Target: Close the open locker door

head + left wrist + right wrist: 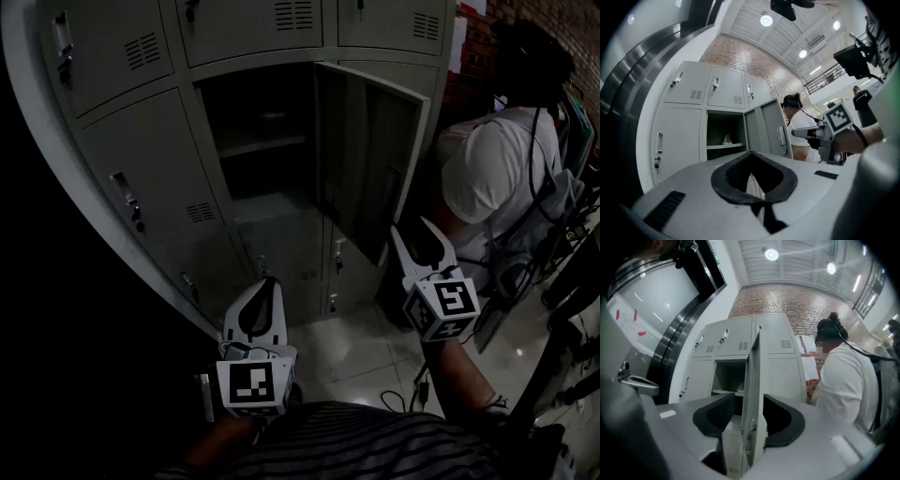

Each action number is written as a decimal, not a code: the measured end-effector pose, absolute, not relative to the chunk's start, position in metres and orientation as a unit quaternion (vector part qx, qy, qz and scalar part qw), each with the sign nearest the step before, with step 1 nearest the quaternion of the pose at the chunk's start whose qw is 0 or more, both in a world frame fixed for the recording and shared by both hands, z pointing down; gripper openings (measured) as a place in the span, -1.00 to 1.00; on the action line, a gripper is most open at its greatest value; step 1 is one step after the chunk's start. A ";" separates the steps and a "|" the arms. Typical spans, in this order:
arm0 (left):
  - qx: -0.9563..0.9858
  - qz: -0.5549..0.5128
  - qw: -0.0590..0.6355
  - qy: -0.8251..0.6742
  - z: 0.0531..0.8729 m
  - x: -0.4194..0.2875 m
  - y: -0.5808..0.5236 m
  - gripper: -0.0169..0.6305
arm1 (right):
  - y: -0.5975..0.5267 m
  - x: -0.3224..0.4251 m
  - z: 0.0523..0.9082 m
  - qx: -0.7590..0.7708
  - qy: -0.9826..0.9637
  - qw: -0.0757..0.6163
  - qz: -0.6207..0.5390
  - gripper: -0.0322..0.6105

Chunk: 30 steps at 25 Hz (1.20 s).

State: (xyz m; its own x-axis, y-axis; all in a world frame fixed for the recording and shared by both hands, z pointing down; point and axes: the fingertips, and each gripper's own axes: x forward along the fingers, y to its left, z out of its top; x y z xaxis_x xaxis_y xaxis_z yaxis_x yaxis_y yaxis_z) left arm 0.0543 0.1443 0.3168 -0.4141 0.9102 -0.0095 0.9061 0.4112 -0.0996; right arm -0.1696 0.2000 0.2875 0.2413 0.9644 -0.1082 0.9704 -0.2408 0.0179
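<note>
Head view: the locker door [370, 155], a flat grey sheet-metal panel, stands swung out to the right of its dark open compartment [258, 141], mid-height in the locker bank [141, 141]. The right gripper [412, 225] is near the door's lower edge with its jaws spread. Its own view shows the door's thin edge lined up between them, with gaps on either side. The left gripper [270, 281] sits nearer, clenched on nothing. Glossy pale floor tiles [356, 361] lie below and a brick wall [787, 298] rises behind. A person in a white shirt [487, 178] stands at the right.
</note>
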 end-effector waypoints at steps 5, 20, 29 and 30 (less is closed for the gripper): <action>-0.524 0.048 0.026 -0.850 0.314 0.055 0.184 -0.93 | 0.253 -0.171 0.289 0.784 0.619 0.039 -0.024 -0.25; -0.519 0.013 0.020 -0.854 0.326 0.068 0.221 -0.93 | 0.251 -0.094 0.291 0.844 0.535 0.022 -0.009 -0.36; -0.547 0.011 0.015 -0.837 0.331 0.119 0.238 -0.93 | 0.261 0.033 0.291 0.898 0.439 0.033 0.003 -0.44; -0.552 0.013 0.014 -0.833 0.331 0.130 0.244 -0.93 | 0.267 0.045 0.291 0.901 0.432 0.034 0.003 -0.47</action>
